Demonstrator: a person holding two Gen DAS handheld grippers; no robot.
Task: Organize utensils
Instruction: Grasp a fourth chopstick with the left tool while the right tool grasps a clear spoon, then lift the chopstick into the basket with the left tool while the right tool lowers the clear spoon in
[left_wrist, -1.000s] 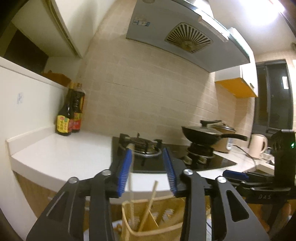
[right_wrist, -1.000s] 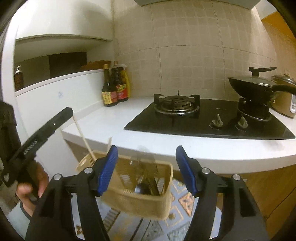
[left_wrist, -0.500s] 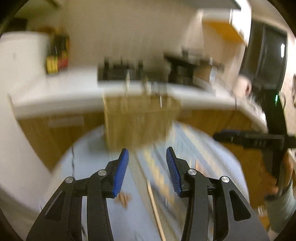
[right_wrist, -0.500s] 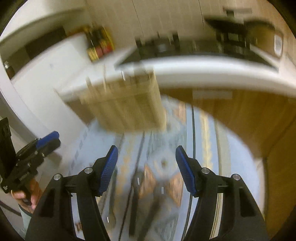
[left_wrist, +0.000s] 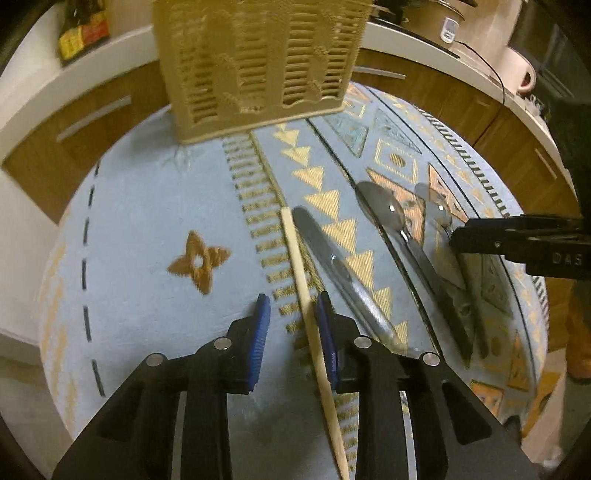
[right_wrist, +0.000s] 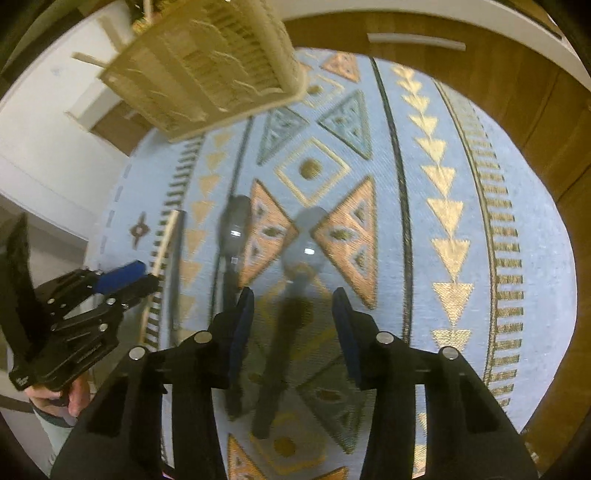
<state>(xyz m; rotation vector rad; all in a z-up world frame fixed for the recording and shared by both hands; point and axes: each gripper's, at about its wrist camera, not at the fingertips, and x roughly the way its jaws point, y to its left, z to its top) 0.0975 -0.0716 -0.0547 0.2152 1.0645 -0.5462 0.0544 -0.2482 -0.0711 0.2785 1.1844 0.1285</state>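
Note:
A tan slotted utensil basket (left_wrist: 258, 62) stands at the far end of a round table under a blue patterned cloth (left_wrist: 147, 229); it also shows in the right wrist view (right_wrist: 207, 70). A wooden chopstick (left_wrist: 301, 273), a metal knife (left_wrist: 332, 266) and two black-handled spoons (left_wrist: 388, 214) lie on the cloth. My left gripper (left_wrist: 291, 317) is open low over the cloth, with the chopstick running between its jaws against the right one. My right gripper (right_wrist: 291, 314) is open just above the handle of the right spoon (right_wrist: 304, 240).
Wooden kitchen cabinets (left_wrist: 461, 103) and a white counter curve behind the table. Sauce bottles (left_wrist: 83, 29) stand on the counter at far left, a kettle (left_wrist: 517, 70) at far right. A white wall (right_wrist: 44, 140) is left of the table.
Both grippers have swung down from facing the stove and counter to just above the cloth. The left one now straddles the chopstick and the right one sits over a spoon handle.

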